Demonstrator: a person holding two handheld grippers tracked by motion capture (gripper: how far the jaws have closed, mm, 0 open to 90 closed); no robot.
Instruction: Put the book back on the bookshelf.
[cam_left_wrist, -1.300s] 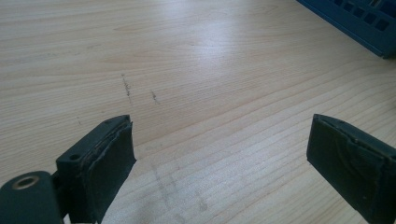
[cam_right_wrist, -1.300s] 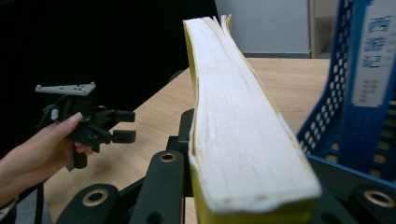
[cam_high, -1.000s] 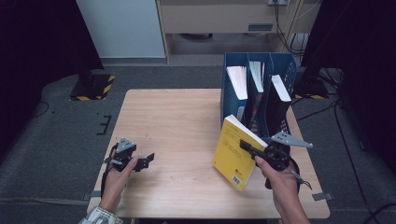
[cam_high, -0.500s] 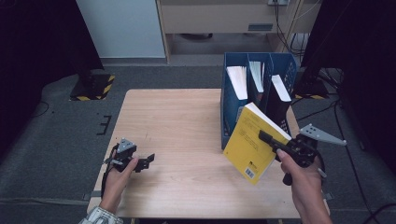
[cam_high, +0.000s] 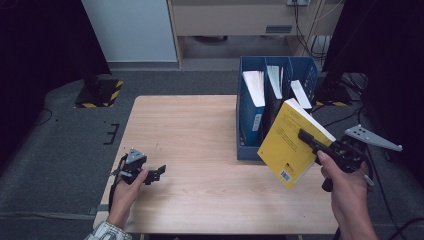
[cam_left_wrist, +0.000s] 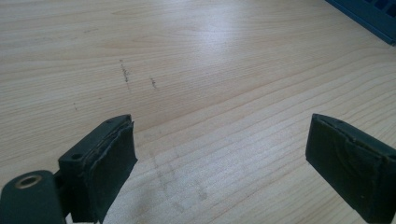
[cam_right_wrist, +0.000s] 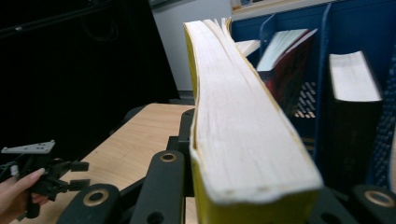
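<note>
A thick yellow book (cam_high: 289, 145) hangs tilted in the air just right of the blue file rack (cam_high: 247, 127), over the table's right edge. My right gripper (cam_high: 307, 136) is shut on its upper edge; in the right gripper view the book's white page edge (cam_right_wrist: 238, 116) runs up between the jaws. The rack's slots hold several books: a white-paged one (cam_high: 254, 86) in the left slot and a dark one (cam_right_wrist: 348, 121) close beside the yellow book. My left gripper (cam_high: 156, 173) rests low over the table's front left, open with nothing between its pads (cam_left_wrist: 109, 161).
The light wooden table (cam_high: 195, 125) has bare room across its left and middle. The rack stands at its back right corner. Grey floor lies all around, with a black stand (cam_high: 97, 85) at the left and cables (cam_high: 350, 117) at the right.
My right gripper has carried the yellow book to the right and a little upward, from the table's front right to beside the rack. The left gripper has stayed where it was.
</note>
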